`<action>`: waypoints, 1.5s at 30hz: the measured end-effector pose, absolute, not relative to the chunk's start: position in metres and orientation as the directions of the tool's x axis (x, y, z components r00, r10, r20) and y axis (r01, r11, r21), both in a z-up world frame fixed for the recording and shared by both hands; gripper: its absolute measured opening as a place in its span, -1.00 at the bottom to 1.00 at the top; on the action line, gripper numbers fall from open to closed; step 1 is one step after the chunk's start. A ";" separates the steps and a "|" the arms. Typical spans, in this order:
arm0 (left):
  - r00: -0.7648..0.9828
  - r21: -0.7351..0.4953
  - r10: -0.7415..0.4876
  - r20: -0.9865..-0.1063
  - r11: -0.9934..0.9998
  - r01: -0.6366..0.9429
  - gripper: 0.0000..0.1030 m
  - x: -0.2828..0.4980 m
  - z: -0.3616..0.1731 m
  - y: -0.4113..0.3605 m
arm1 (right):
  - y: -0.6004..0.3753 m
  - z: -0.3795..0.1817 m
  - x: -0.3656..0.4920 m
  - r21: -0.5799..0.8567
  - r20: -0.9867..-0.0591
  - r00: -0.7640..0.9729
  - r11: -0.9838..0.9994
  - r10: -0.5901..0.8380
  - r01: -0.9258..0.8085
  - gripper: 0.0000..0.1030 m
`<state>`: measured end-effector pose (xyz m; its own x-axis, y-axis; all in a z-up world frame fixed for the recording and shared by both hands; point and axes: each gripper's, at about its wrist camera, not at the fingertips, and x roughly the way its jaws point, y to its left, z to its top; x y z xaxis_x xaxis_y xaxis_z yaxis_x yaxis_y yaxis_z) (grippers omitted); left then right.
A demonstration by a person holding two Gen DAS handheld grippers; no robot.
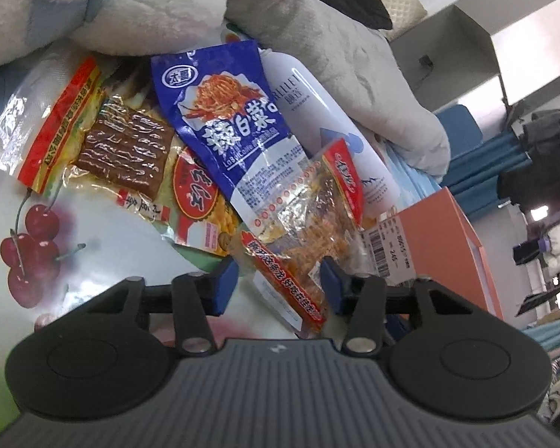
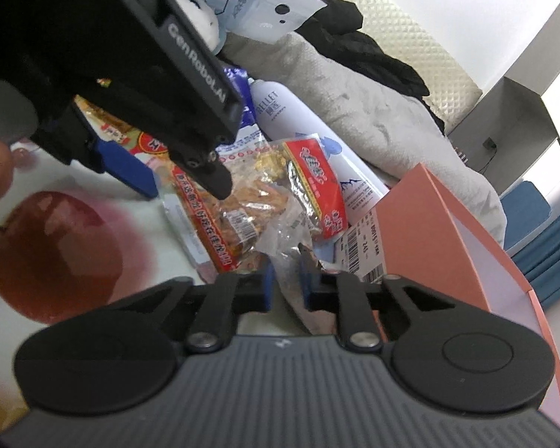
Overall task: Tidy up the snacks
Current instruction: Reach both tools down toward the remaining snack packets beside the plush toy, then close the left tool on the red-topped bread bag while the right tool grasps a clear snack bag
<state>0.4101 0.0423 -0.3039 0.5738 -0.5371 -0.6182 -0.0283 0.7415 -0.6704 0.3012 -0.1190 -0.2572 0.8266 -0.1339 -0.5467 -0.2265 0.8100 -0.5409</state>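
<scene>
On the left, printed cherries (image 1: 30,250) show on the tablecloth (image 1: 104,231), and a white plush (image 1: 104,0) leans over the far edge of the snack pile. The leftmost snack is a clear packet with a red strip (image 1: 52,119), lying just beside a tofu pack (image 1: 127,145) with a brown slab inside. A blue pouch (image 1: 224,127) overlaps the tofu pack's right side and a yellow-and-red packet (image 1: 201,209) beneath it. Next comes the fried snack bag (image 1: 310,216), clear with red labels, lying partly on the blue pouch's lower end and against a white spray can (image 1: 328,119). A grey cloth (image 1: 354,63) is heaped behind the can, with dark clothing further back. At the right stands an orange box (image 1: 444,239), barcode label facing the bag.

The left gripper (image 1: 278,283) is spread wide, its blue pads either side of the bag's near red strip; contact cannot be made out. In the right wrist view its black body blocks much of the pile, and a printed apple (image 2: 56,254) lies on the cloth below it.

The right gripper (image 2: 285,283) has its pads drawn close on the crumpled clear corner of the fried snack bag (image 2: 265,201), pinching the film, hard against the orange box (image 2: 448,239).
</scene>
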 end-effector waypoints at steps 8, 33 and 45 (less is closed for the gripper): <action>0.592 -0.624 -0.455 -0.665 0.774 -0.108 -0.90 0.410 -0.309 0.041 | -0.125 -0.250 0.300 -0.537 -0.532 0.834 0.820 -0.147 -0.198 -0.83; 0.631 -0.518 -0.307 -0.712 0.836 -0.178 -1.00 0.268 -0.245 0.097 | -0.114 -0.225 0.222 -0.470 -0.603 0.796 0.834 -0.064 -0.290 -0.84; 0.604 -0.496 -0.333 -0.724 0.860 -0.121 -0.98 0.238 -0.240 0.105 | -0.104 -0.229 0.169 -0.461 -0.634 0.773 0.812 -0.019 -0.358 -0.79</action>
